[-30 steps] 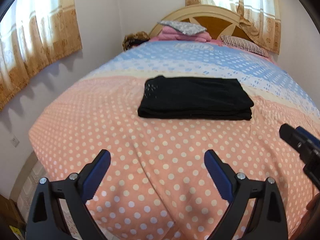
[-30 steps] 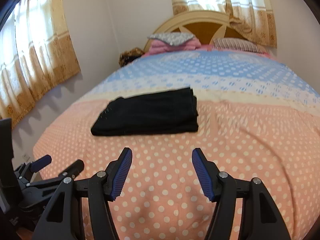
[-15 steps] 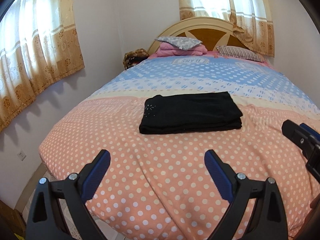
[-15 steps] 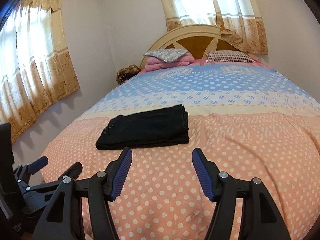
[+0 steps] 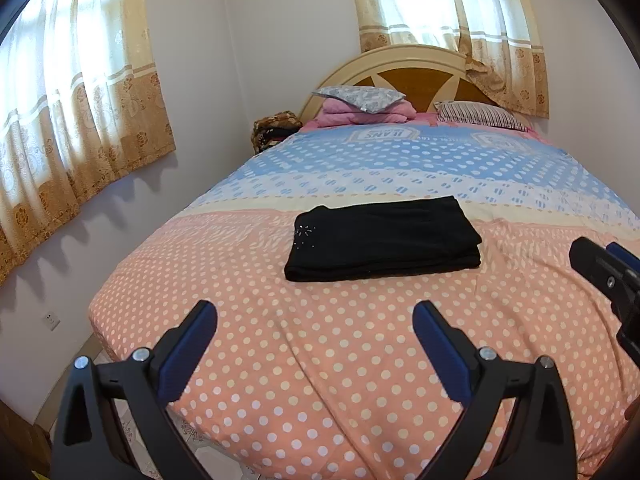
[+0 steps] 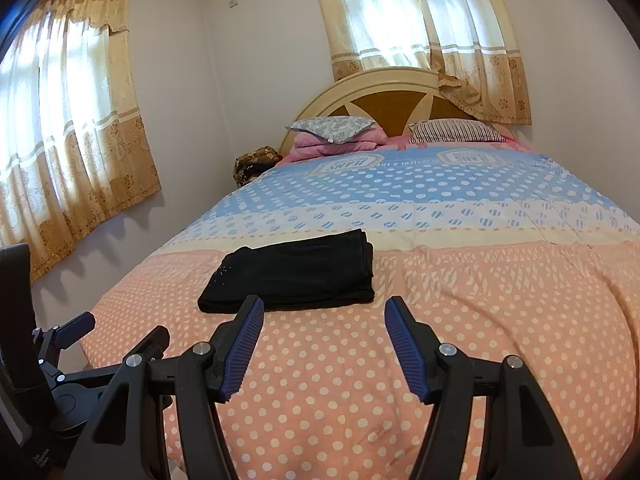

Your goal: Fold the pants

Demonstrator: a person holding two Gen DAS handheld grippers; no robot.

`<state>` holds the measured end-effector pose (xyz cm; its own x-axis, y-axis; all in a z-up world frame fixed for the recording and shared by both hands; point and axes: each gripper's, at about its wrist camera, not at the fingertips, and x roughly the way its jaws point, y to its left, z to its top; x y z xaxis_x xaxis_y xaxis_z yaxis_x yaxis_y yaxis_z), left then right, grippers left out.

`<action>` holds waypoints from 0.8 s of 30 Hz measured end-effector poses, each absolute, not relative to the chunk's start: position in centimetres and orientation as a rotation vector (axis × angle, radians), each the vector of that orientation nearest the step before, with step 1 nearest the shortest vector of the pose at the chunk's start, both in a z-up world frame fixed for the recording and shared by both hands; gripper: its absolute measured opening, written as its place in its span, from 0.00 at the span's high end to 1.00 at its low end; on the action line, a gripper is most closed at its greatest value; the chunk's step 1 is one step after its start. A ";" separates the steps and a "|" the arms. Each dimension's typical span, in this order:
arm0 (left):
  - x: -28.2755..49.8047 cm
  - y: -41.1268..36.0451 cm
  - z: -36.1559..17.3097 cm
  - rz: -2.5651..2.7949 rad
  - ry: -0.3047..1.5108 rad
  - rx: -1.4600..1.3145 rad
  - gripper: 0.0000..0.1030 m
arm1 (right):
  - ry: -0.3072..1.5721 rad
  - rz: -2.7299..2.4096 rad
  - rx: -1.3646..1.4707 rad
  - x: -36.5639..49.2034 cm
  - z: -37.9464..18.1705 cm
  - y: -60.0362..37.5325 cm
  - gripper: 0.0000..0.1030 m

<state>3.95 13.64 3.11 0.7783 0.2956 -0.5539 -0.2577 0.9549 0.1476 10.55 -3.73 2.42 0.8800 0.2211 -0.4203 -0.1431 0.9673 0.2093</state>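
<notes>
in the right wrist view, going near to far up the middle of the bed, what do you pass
right gripper with open blue-padded jaws → peach polka-dot part of the bedspread → folded black pants → blue dotted part of the bedspread → grey patterned pillow on pink folded bedding → cream and brown arched headboard

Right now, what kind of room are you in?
A bedroom, most likely in someone's home. There's a big bed with a curved wooden headboard, pillows piled at its head, curtains over the windows, and folded black pants lying on the polka-dot bedspread.
</notes>
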 end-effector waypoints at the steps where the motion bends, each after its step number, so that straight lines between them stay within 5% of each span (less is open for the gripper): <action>1: 3.9 13.6 3.1 0.299 0.609 0.067 0.02 | 0.456 0.191 0.173 10.4 2.5 -3.8 0.37; 24: 3.9 13.0 3.0 0.288 0.615 0.073 0.02 | 0.460 0.190 0.188 10.1 2.6 -4.2 0.37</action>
